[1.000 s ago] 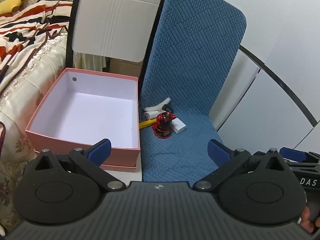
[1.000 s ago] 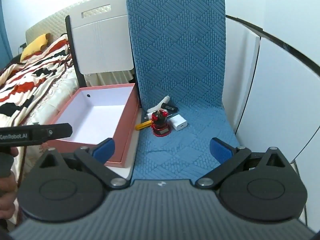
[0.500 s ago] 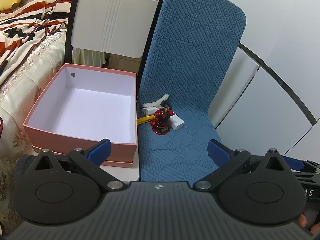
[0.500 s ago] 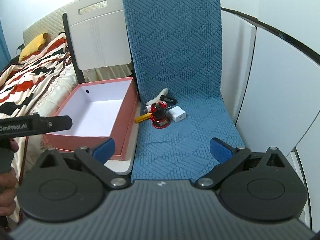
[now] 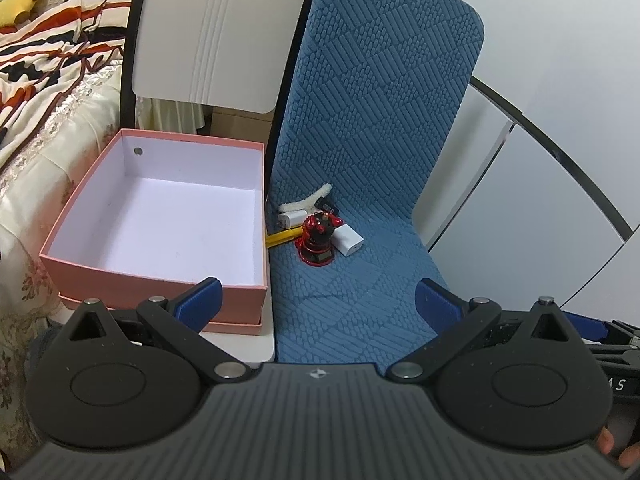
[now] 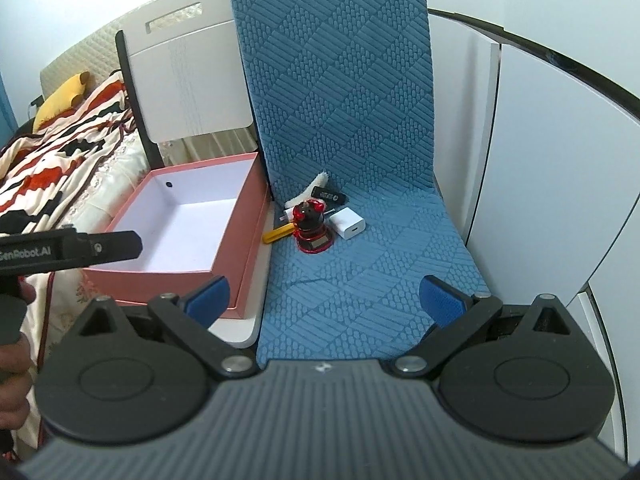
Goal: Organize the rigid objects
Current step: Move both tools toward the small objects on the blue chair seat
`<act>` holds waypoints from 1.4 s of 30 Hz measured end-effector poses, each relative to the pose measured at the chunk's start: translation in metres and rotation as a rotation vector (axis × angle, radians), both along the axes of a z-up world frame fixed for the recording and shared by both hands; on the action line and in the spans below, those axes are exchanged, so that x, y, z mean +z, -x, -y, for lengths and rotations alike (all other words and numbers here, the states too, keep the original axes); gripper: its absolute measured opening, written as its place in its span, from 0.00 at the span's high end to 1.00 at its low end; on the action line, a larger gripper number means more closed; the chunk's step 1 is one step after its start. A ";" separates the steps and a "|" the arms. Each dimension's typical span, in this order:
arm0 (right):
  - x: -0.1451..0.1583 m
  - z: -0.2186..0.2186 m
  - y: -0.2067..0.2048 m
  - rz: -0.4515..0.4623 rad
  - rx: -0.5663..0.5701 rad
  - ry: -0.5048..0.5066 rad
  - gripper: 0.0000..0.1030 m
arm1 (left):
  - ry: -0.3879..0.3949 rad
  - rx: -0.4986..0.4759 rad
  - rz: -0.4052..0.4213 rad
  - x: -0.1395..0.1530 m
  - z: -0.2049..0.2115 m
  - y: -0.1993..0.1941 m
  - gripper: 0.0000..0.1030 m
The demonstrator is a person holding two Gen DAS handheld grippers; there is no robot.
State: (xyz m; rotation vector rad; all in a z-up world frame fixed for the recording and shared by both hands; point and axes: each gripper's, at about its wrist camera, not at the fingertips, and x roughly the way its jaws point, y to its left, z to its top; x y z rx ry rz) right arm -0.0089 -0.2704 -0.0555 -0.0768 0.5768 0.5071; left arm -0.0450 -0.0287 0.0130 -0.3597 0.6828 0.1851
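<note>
A small pile lies at the back left of the blue chair seat [image 5: 360, 312]: a red and black figure [image 5: 318, 240] [image 6: 310, 226], a white charger cube [image 5: 349, 241] [image 6: 348, 227], a yellow stick [image 5: 282, 237] [image 6: 278, 233], a second white plug [image 5: 291, 218], a black stick-shaped device [image 6: 329, 195] and a white fluffy piece [image 5: 310, 200]. An empty pink box [image 5: 160, 276] [image 6: 168, 272] stands to the left on a white chair seat. My left gripper [image 5: 316, 300] and right gripper [image 6: 322, 292] are open and empty, well short of the pile.
The blue chair back [image 6: 332, 80] rises behind the pile. A white chair back [image 5: 216, 40] stands behind the box. A bed with a striped blanket [image 5: 44, 68] lies to the left. White cabinet doors [image 6: 560, 160] stand to the right.
Both grippers have drawn back and risen a little, so the pile and box look smaller. Both stay open and empty.
</note>
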 end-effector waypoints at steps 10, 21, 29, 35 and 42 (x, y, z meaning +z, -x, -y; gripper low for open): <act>-0.001 -0.001 -0.007 0.004 0.030 0.009 0.00 | -0.002 0.013 -0.005 -0.004 0.001 -0.003 0.00; -0.006 0.003 -0.014 0.002 0.021 0.010 0.00 | -0.002 0.017 -0.031 -0.014 0.004 -0.010 0.00; -0.008 0.012 -0.019 -0.009 0.026 -0.024 0.00 | 0.004 -0.003 -0.043 -0.025 0.011 -0.022 0.00; -0.017 0.015 -0.035 -0.026 0.024 -0.005 0.00 | 0.014 -0.011 -0.060 -0.034 0.015 -0.041 0.00; -0.024 0.014 -0.059 -0.032 0.042 0.001 0.01 | 0.031 -0.009 -0.063 -0.050 0.013 -0.071 0.00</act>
